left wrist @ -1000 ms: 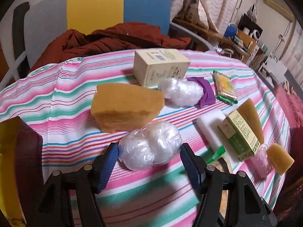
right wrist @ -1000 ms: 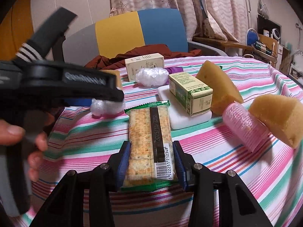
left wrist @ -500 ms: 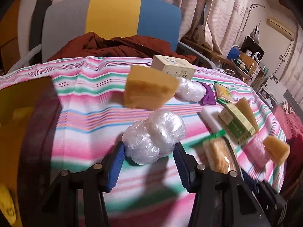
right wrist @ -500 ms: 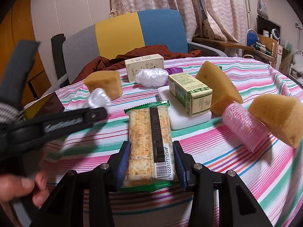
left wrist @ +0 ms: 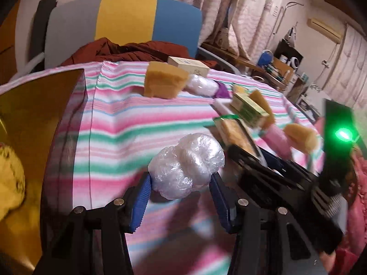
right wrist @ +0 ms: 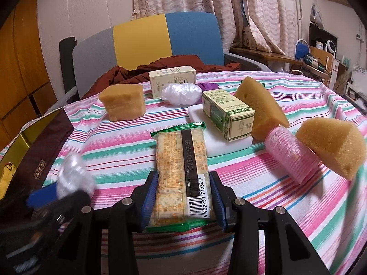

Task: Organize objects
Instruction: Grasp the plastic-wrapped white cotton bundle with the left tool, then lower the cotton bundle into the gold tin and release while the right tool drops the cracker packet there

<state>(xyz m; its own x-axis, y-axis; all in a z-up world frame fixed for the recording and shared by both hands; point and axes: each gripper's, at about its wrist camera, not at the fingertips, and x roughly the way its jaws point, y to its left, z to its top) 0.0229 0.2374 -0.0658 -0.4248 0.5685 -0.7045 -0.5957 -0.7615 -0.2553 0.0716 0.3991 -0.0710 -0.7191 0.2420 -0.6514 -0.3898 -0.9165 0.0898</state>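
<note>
My left gripper (left wrist: 180,189) is shut on a clear plastic-wrapped bundle (left wrist: 187,163) and holds it above the striped tablecloth (left wrist: 128,123), beside a dark box with a gold lining (left wrist: 34,114) at the left. The bundle shows blurred in the right wrist view (right wrist: 73,178). My right gripper (right wrist: 183,197) is shut on a cracker packet (right wrist: 181,171) with a green edge and a barcode, low over the cloth. The right gripper and the packet (left wrist: 234,130) show at the right of the left wrist view.
On the table lie a tan sponge block (right wrist: 122,102), a cream box (right wrist: 172,80), a second wrapped bundle (right wrist: 181,92), a green box (right wrist: 227,113) on a white slab (right wrist: 220,142), a pink roller (right wrist: 291,158) and two sponge wedges (right wrist: 261,105). A chair (right wrist: 146,39) with a red jacket stands behind.
My left gripper has lifted the wrapped bundle and carried it left, toward the dark box. My right gripper has held still with the cracker packet.
</note>
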